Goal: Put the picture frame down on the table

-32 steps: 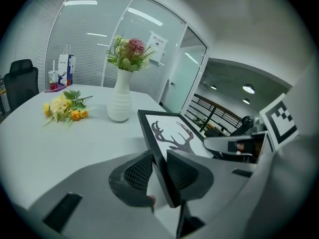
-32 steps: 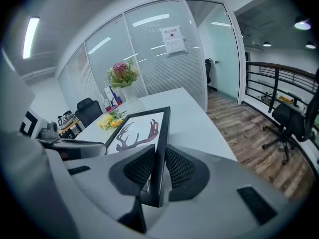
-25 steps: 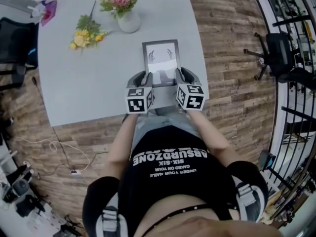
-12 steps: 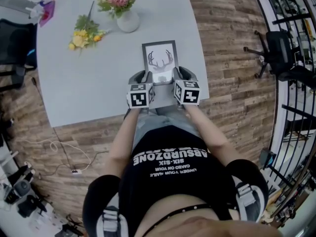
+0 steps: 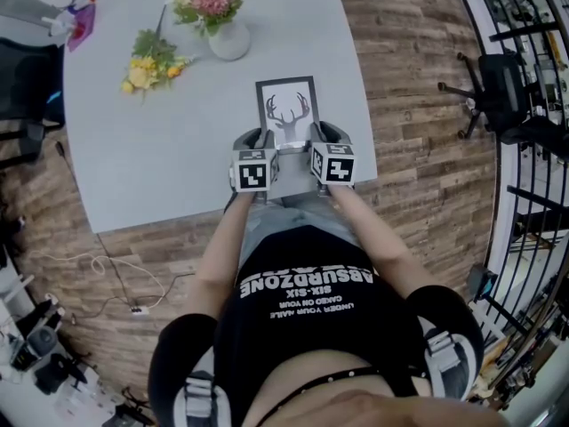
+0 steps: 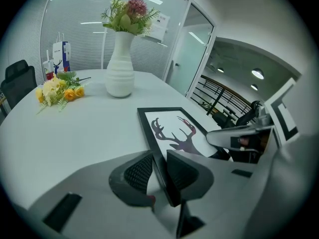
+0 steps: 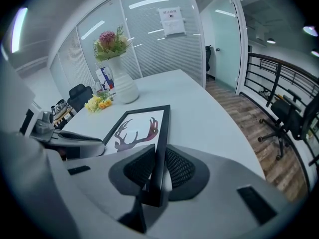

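The grey table (image 5: 160,140) fills the upper left of the head view, with the person's torso (image 5: 307,318) below it at 6 o'clock. The picture frame (image 5: 286,107), black-edged with an antler print, sits over the table near its 4 o'clock edge, face up and nearly flat. Its far end is low at the table surface, though whether it touches cannot be told. Its near end is held up by both tools. The left hand-held gripper (image 5: 264,139) is at the frame's 7 o'clock corner, and in its own view its jaws are pinched on the frame's left bar (image 6: 160,168), one ribbed pad on each side. The right hand-held gripper (image 5: 317,134) is at the 5 o'clock corner, its jaws likewise clamped on the right bar (image 7: 158,166). A white vase (image 5: 229,38) of pink and green flowers stands well apart at the frame's 11 o'clock. A small yellow bouquet (image 5: 151,65) lies on the table at the frame's 10 o'clock, near the vase.
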`<action>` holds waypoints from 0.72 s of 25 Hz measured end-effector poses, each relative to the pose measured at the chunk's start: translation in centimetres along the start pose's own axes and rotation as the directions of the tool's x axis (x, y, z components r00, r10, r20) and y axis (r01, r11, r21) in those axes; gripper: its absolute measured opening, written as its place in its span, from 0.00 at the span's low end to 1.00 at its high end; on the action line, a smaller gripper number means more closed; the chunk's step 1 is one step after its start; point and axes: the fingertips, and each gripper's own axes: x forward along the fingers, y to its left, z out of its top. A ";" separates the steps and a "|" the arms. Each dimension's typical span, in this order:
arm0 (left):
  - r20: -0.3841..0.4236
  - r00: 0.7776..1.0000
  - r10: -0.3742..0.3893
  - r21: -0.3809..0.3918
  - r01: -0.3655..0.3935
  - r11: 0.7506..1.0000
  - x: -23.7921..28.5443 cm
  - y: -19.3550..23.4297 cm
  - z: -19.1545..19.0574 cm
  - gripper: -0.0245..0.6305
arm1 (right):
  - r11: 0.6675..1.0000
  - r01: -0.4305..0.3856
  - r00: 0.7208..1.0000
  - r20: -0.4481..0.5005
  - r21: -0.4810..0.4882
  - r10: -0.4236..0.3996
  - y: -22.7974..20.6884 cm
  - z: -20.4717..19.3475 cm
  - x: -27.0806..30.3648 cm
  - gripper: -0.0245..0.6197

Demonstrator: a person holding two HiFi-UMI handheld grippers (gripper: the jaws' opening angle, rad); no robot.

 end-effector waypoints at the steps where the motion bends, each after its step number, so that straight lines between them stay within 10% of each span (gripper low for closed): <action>1: 0.000 1.000 0.000 0.000 0.000 1.000 0.1 0.0 0.1 0.19 | 1.000 0.001 1.000 -0.002 -0.001 -0.001 0.0 0.0 0.1 0.16; 18: -0.026 1.000 0.017 0.037 -0.016 0.999 1.1 -0.1 -0.6 0.19 | 1.000 0.007 1.000 -0.027 -0.024 -0.008 -0.5 -0.7 1.3 0.16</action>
